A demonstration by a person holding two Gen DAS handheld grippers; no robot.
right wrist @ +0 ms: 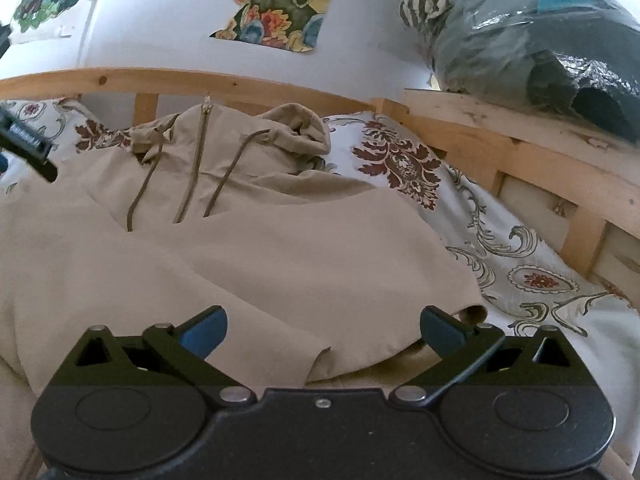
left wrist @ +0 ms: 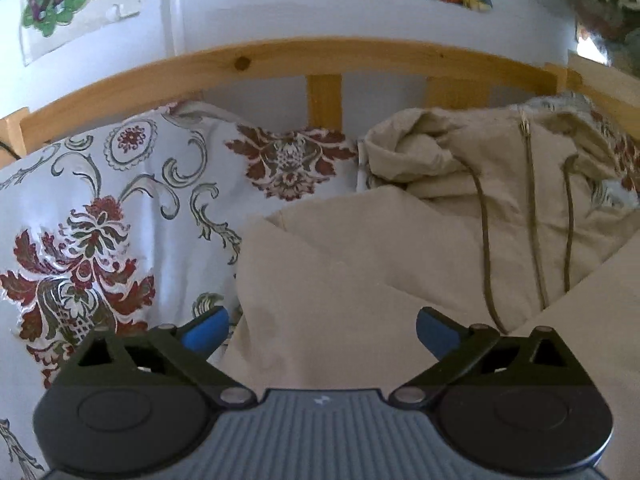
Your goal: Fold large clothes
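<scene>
A beige hooded jacket is spread on a bed, directly ahead of and beneath both tools. The left tool is seen with its blue-padded fingers spread wide apart; nothing is gripped, and beige cloth lies below the gap without being pressed by either pad. The right tool is likewise held wide apart and empty, above a folded edge of the jacket, whose sleeve cuff lies just beyond the right finger. The hood, zip and drawcords lie farther ahead, near the wooden bed rail. To the left of the left tool, the floral bedspread is exposed; it also shows to the right of the right tool. The jacket's near hem is hidden behind the tool bodies in both views. A bundle wrapped in clear plastic rests on the rail to the far right; its contents cannot be made out. A dark object cut off at the left edge of the right view cannot be identified.
</scene>
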